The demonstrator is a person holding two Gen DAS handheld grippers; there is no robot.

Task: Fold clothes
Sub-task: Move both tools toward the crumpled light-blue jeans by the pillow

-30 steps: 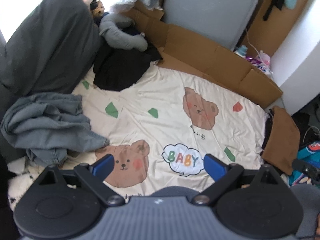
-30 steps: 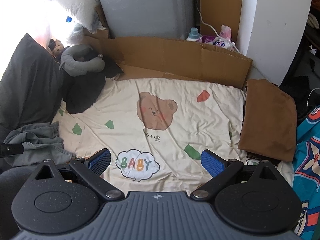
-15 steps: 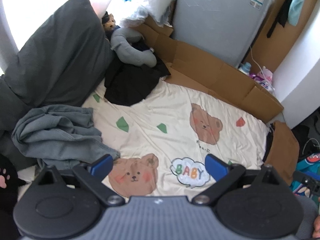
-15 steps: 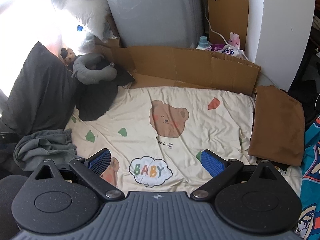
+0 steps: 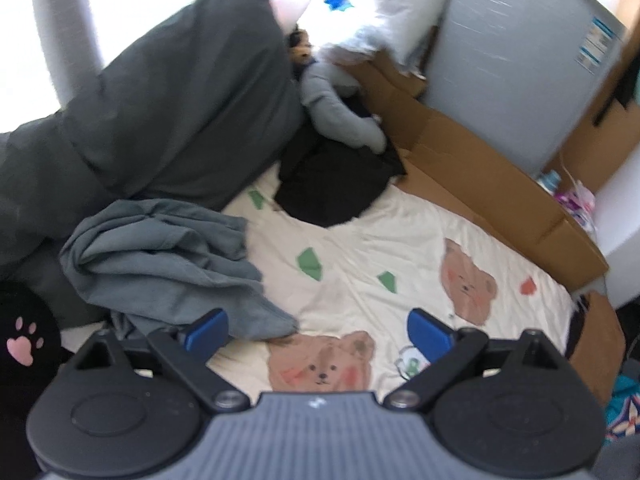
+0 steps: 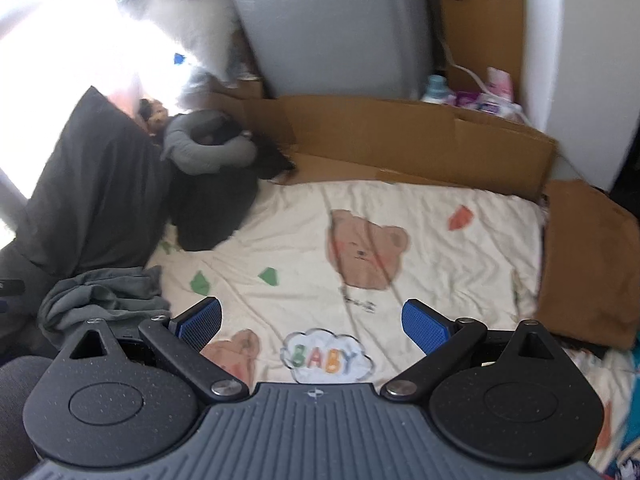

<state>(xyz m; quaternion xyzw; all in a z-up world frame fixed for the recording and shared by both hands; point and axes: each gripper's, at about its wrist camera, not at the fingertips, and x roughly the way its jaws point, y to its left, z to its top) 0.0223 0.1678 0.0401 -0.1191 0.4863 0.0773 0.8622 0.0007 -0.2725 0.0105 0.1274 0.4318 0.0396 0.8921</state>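
Fingers spread wide on my left gripper (image 5: 318, 330), blue pads (image 5: 208, 328) apart and gripping nothing, hanging above the cream bear-print sheet (image 5: 360, 248). My left pad sits right over the near edge of the crumpled grey garment (image 5: 160, 264), though I can't tell if it touches. My right gripper (image 6: 312, 322) is released too, pads apart over the sheet, nothing between them, with the "BABY" cloud print (image 6: 326, 356) just below.

Counting clothes: one grey garment bunched at the left side of the sheet, seen small at far left from the right wrist (image 6: 104, 296). One black garment (image 5: 336, 184) heaped at the far left corner, a grey neck pillow (image 5: 340, 116) lying on top of it. One folded brown cloth (image 6: 588, 256) lies at the right edge of the sheet.

Bear faces on the sheet: two in the left wrist view, two in the right. One dark grey pillow (image 5: 180, 108) props up behind the grey garment.

Flattened cardboard (image 6: 400, 140) lines the far edge of the sheet, and behind it stand a bottle (image 6: 436, 90) and some pink packets; what holds them I can't make out.
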